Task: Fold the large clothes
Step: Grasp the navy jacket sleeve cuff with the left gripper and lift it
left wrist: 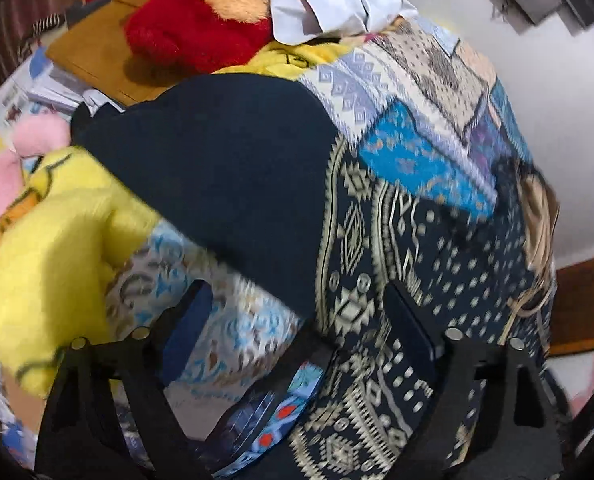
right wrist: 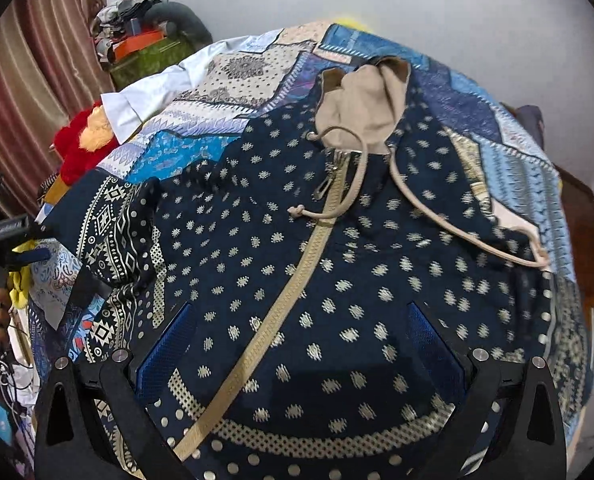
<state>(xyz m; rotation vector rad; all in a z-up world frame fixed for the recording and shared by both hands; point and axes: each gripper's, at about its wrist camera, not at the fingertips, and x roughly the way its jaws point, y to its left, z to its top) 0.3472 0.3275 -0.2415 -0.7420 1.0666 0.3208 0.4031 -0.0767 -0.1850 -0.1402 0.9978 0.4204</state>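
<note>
The patchwork bedcover (right wrist: 233, 80) is the biggest thing here; it fills the middle of both views and serves as the flat surface for folding. On it lies the navy hoodie (right wrist: 377, 280), the garment of the task, spread with its front up, so it takes the centre and lower part of the right wrist view. Its beige-lined hood (right wrist: 361, 100) sits in the upper middle of that frame, and the pale zipper (right wrist: 257, 340) runs from there down to the lower left. One patterned sleeve (right wrist: 113, 236) is bunched at the left middle, not yet laid straight.

In the left wrist view, a plain dark part of the same garment (left wrist: 225, 176) crosses the centre, with the printed fabric to its right. Soft toys are pushed aside at the edge of the bed, probably to leave room: a yellow one (left wrist: 49, 248) at the left, a red one (left wrist: 193, 20) at the top.

The left gripper (left wrist: 297, 312) has its tongs wide, and nothing is pinched between them; it hangs above the cloth edge. The right gripper (right wrist: 301, 336) is also wide and empty, over the hoodie's lower front. I judge both are coming to take hold of the garment.
</note>
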